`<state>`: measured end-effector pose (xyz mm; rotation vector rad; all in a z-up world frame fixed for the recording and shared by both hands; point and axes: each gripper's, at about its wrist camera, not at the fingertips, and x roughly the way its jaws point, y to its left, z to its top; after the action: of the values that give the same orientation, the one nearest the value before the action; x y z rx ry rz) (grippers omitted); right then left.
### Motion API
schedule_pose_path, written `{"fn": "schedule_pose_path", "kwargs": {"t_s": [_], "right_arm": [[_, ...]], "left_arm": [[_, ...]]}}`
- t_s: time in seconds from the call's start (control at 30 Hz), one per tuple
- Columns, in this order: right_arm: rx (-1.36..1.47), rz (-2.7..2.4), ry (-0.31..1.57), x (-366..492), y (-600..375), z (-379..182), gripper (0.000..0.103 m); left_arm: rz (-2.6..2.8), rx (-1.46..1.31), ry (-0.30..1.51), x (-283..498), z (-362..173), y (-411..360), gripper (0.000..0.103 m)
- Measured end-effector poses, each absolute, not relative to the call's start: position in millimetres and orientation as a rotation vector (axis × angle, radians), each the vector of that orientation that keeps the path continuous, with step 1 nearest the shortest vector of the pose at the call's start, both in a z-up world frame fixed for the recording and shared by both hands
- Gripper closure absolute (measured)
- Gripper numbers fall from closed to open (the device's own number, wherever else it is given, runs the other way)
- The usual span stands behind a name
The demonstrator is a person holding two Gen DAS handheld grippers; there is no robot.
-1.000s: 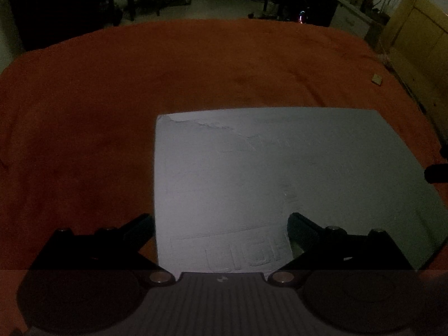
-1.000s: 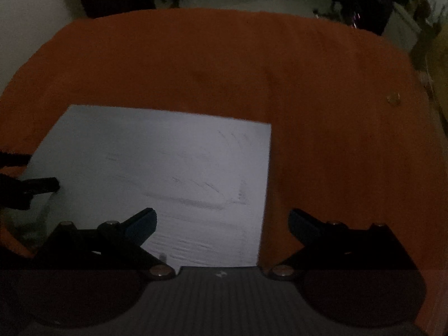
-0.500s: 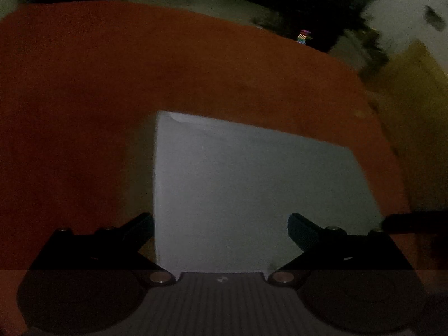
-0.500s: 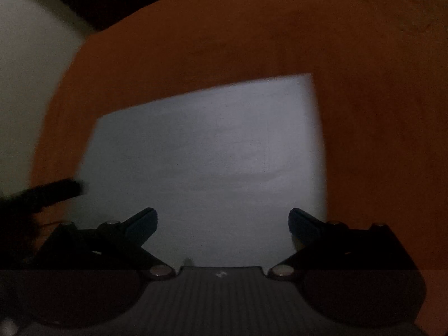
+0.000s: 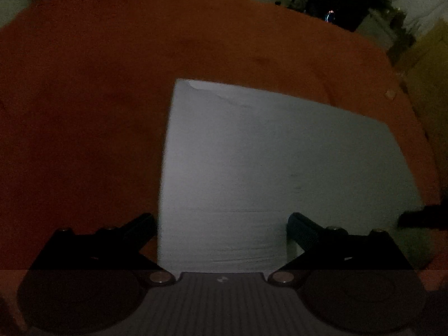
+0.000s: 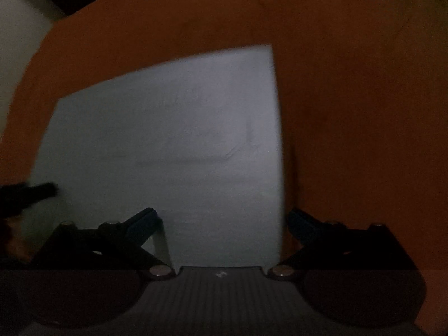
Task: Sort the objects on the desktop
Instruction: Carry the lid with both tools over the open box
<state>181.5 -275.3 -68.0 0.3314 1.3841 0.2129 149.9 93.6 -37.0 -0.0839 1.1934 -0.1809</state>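
Observation:
A large white sheet [image 5: 274, 168] lies flat on the orange tablecloth [image 5: 84, 112]; it also shows in the right wrist view [image 6: 168, 145]. My left gripper [image 5: 221, 224] is open and empty over the sheet's near left edge. My right gripper [image 6: 224, 221] is open and empty over the sheet's near right edge. The other gripper's dark finger pokes in at the right edge of the left wrist view [image 5: 420, 218] and at the left edge of the right wrist view [image 6: 28, 193]. No other desktop objects show. The scene is dim.
A small tan object [image 5: 389, 94] lies on the cloth at the far right. A wooden panel [image 5: 428, 72] stands beyond the table's right edge. Dark furniture [image 5: 336, 0] fills the room behind. A pale wall [image 6: 16, 42] shows at the left.
Both grippers have tilted and shifted, so the sheet looks larger and skewed in each view. Both stay open and empty. The sheet itself has not moved.

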Motion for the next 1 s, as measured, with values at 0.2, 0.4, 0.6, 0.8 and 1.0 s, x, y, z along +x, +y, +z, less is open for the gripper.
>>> {"fn": "schedule_pose_path", "kwargs": {"t_s": [0.2, 0.4, 0.6, 0.8, 1.0], "right_arm": [[0.209, 0.245, 1.41, 160.6, -252.3, -50.1, 0.0], [0.112, 0.239, 1.422, 144.4, -236.3, -54.7, 0.0], [0.034, 0.214, 1.395, 123.4, -215.4, -48.2, 0.0], [0.092, 0.22, 1.426, 127.1, -225.6, -49.0, 0.0], [0.156, 0.207, 1.5, 122.2, -237.3, -45.0, 0.0]], "left_arm": [[-0.242, 0.012, 1.223, 132.5, -30.2, 88.8, 0.0], [-0.204, 0.033, 1.217, 129.1, -31.7, 84.1, 0.0], [-0.205, 0.006, 1.258, 130.8, -34.0, 90.8, 0.0], [-0.199, -0.036, 1.295, 133.7, -36.0, 99.1, 0.0], [-0.165, -0.14, 1.415, 140.6, -34.9, 116.9, 0.0]]}}
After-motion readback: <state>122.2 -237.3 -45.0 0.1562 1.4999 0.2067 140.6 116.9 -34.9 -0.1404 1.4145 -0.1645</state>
